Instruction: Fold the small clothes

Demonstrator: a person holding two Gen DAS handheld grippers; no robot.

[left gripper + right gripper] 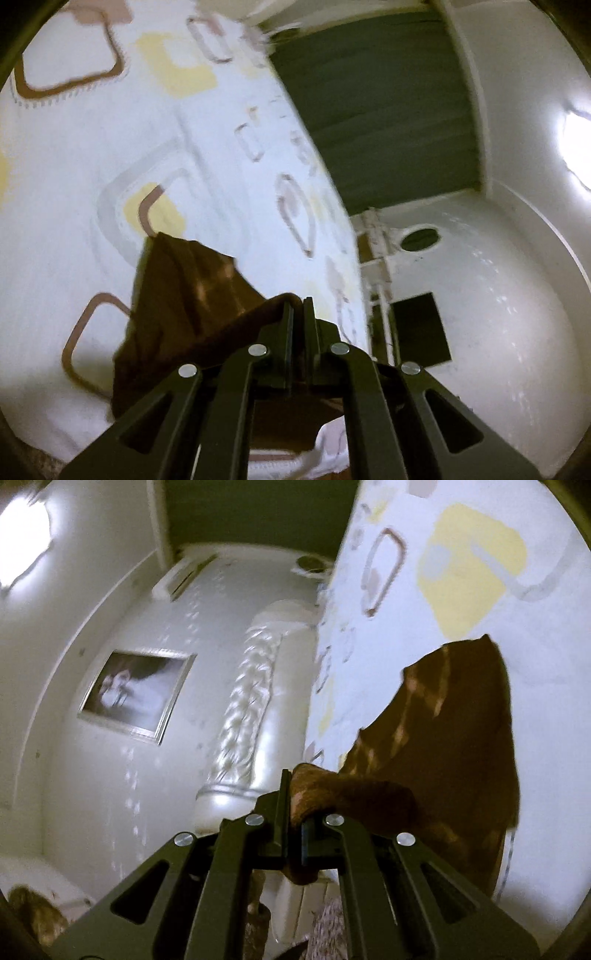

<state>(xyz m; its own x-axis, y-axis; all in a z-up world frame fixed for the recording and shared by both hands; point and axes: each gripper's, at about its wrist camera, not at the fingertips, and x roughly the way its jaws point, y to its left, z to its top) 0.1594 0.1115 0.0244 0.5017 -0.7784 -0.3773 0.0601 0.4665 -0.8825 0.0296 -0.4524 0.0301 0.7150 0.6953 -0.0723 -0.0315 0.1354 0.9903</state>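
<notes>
Both jaws are clamped tight on the brown garment (192, 295): left hand-held gripper (298, 306) pinches one edge, right hand-held gripper (293, 794) pinches a bunched corner. Cloth hangs lifted just above the bed sheet (74, 184), white with yellow and brown squares. Framed picture (136, 692) sits well beyond the sheet, on the wall.

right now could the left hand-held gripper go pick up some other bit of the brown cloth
Probably not as things stand: the left hand-held gripper is shut on an edge of the brown cloth, so it would have to let go first. The right hand-held gripper is also clamped on it.
</notes>
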